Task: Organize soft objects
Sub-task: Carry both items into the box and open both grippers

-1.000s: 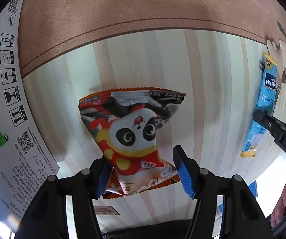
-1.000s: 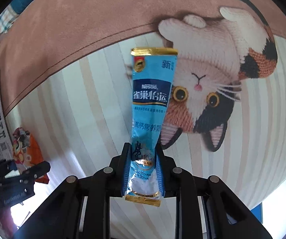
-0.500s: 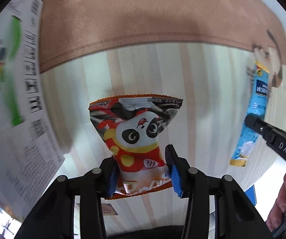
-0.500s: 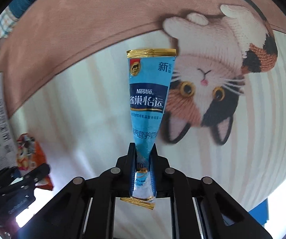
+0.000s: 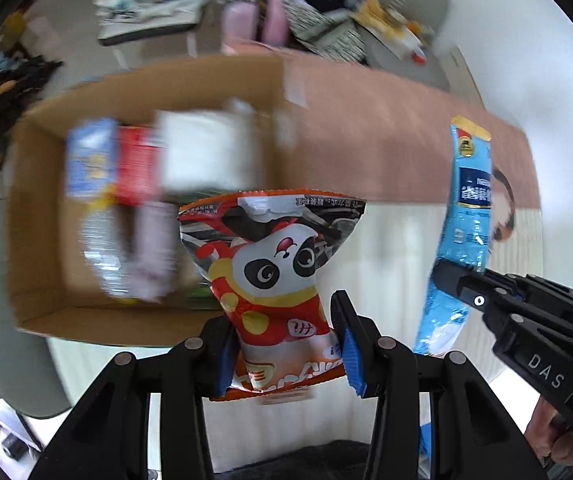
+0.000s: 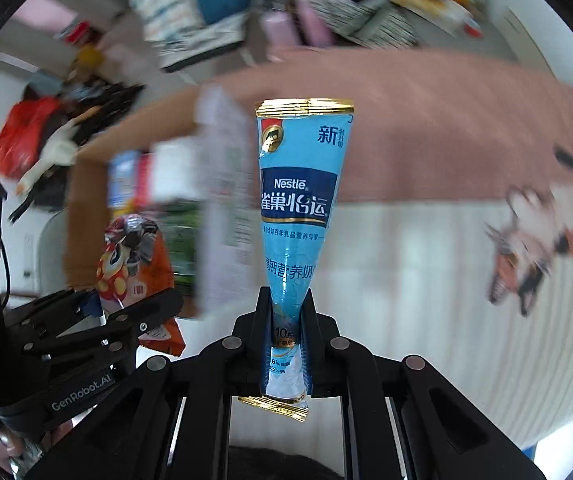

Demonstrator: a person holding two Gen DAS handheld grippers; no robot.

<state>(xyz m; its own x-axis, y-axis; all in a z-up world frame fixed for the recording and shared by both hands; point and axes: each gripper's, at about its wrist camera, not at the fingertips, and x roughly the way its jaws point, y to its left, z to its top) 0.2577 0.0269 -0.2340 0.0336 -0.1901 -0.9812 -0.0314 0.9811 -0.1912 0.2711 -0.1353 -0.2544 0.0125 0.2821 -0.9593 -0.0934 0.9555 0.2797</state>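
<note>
cardboard box (image 5: 42, 208) far left, open, already part filled. left gripper (image 5: 286, 344) clamped on panda bag (image 5: 274, 276), right gripper (image 6: 288, 328) clamped on blue sachet (image 6: 298, 200), both lifted off mat (image 6: 426, 264). carrying step; next probably: reach over box rim, release inside.

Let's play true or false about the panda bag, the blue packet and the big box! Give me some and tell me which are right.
1. The left gripper pinches the panda snack bag. True.
2. The right gripper is open with nothing in it. False: it is shut on the blue Nestle packet.
3. The cardboard box holds nothing. False: several blurry packages lie inside.
4. A cat picture is on the striped mat. True.
</note>
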